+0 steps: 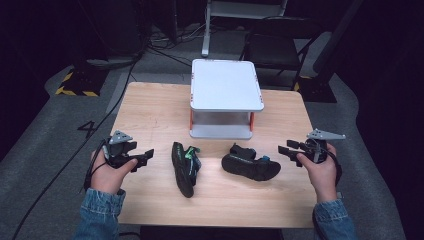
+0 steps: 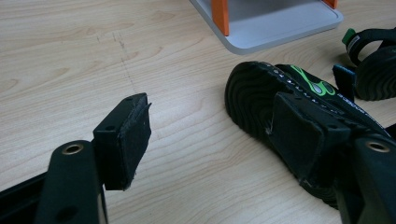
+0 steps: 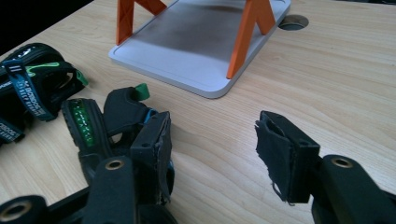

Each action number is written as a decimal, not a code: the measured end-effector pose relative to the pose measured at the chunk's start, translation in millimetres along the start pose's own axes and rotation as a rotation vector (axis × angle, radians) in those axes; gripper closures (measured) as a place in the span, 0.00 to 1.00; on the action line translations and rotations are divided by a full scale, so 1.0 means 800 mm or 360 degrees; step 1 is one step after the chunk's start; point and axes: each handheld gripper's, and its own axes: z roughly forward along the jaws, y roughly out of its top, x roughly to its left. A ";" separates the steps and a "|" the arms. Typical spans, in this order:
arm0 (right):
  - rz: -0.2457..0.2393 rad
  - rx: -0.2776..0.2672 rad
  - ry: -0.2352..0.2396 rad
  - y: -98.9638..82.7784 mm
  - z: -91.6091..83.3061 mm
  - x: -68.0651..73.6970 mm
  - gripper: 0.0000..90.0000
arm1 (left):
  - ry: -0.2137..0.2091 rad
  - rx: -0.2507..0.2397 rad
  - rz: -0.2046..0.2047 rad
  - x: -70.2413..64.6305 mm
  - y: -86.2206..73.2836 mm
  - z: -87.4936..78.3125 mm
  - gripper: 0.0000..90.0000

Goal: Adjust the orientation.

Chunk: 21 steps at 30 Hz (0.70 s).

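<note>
Dark floor surrounds the table [image 1: 150, 107]. Both the left hand-held gripper [image 1: 144, 156] and right hand-held gripper [image 1: 286, 148] are held open and empty (sandals just ahead). The left sandal [image 1: 184, 167], lying on edge, could be tipped if pinched by its sole; the right sandal [image 1: 250, 164] could slip by a loose strap.

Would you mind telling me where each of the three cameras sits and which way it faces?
High view: above the person's side, looking forward and down on the table; shows both forearms, the left gripper and right gripper, two sandals and a white shelf.
Left gripper view: rides the left gripper, looking along its open jaws at the left sandal.
Right gripper view: rides the right gripper, looking along its open jaws toward the right sandal and shelf base.
Shared: both gripper views show the shelf's orange legs and both sandals.
</note>
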 end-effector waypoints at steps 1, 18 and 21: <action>0.0002 -0.0002 0.0007 0.000 -0.001 0.001 0.50 | -0.0004 -0.0007 -0.0001 -0.001 0.001 0.001 0.32; -0.0097 0.0035 0.0175 0.004 0.006 0.049 0.60 | -0.0055 0.0011 0.0081 -0.012 0.013 0.012 0.32; -0.0164 0.0071 0.0243 0.006 0.018 0.068 0.65 | -0.0055 0.0003 0.0072 -0.013 0.012 0.012 0.32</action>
